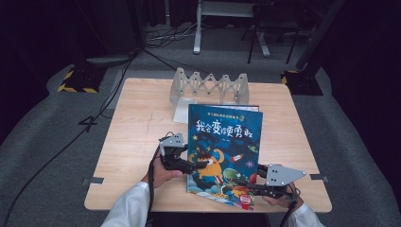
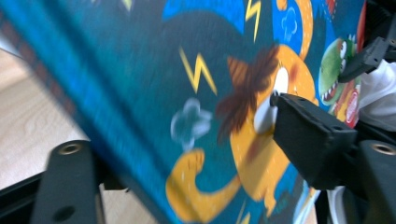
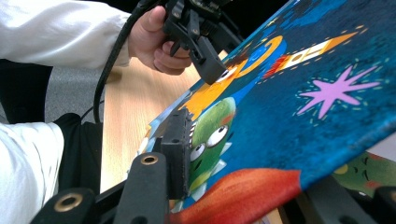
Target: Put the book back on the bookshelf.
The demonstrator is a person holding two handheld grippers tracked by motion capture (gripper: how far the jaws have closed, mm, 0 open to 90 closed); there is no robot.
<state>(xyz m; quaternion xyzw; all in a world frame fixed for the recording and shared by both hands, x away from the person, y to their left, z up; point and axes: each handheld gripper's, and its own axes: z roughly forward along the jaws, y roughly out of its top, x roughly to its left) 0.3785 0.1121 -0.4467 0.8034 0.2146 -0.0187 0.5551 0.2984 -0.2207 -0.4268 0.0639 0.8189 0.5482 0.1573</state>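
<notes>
Right gripper (image 1: 250,188), nearest the camera at the near right bench edge, is clamped on the near corner of the picture book (image 1: 226,151); in the right gripper view its black jaw lies flat on the cover by the green dinosaur. Left gripper (image 1: 201,165) straddles the book's left edge, one jaw over the orange lion, one underneath, but the pads look slack rather than pressing, so I judge it not gripping yet. Book is tilted, near part lifted off the bench (image 1: 137,142), far edge toward the rack. Risks, as judgement: with one firm pinch at a corner, the hardcover could pivot and sag, or slide out of the loose left jaws and slap down; the cover may open if only it is caught. Farther out, a grey zigzag rack (image 1: 209,87) stands at the far edge with a white sheet (image 1: 182,111) just in front, directly in the book's path if pushed forward. Cables trail toward the person's white sleeves (image 1: 130,208).
</notes>
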